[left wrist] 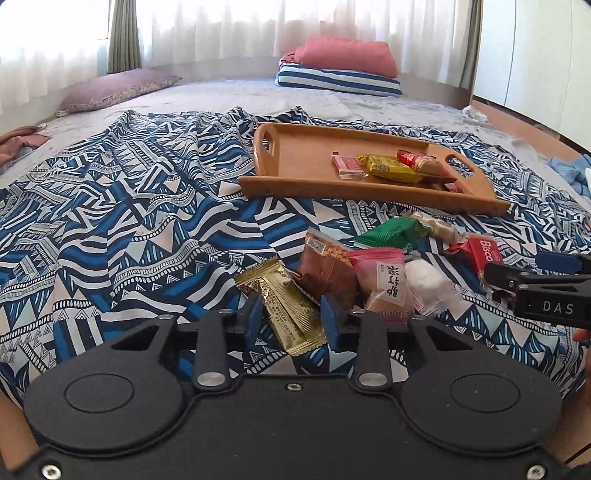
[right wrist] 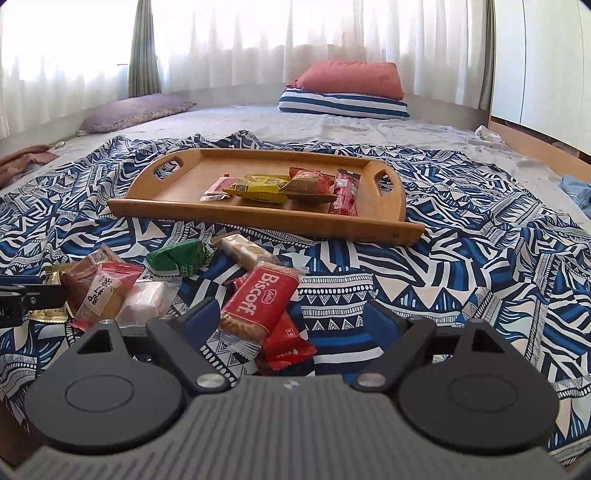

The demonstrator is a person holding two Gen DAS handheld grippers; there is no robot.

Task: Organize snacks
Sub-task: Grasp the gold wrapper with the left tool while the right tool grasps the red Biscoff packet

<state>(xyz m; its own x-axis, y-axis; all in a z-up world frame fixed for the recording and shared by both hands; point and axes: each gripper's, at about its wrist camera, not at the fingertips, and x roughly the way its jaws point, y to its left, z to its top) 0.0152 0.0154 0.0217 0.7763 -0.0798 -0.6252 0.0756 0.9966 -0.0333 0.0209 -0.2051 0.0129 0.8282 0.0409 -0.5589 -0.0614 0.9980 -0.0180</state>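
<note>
Gold snack packet point(left wrist: 284, 310) is pinched by left claw point(left wrist: 291, 317), jaws closed on it at pile's left edge on blanket point(left wrist: 129, 221). Packet's long axis runs diagonally across jaws. Tray point(left wrist: 295, 186) lies ahead, slightly right. Right claw point(right wrist: 295, 325) is held wide open, nothing gripped, w/ Biscoff pack point(right wrist: 258, 302) between its fingers.

One tray point(right wrist: 388, 229); four snacks point(right wrist: 258, 188) on it; three pillows point(right wrist: 347, 79).

Bright backlit curtains point(left wrist: 221, 29) glare; fisheye edges bend.
</note>
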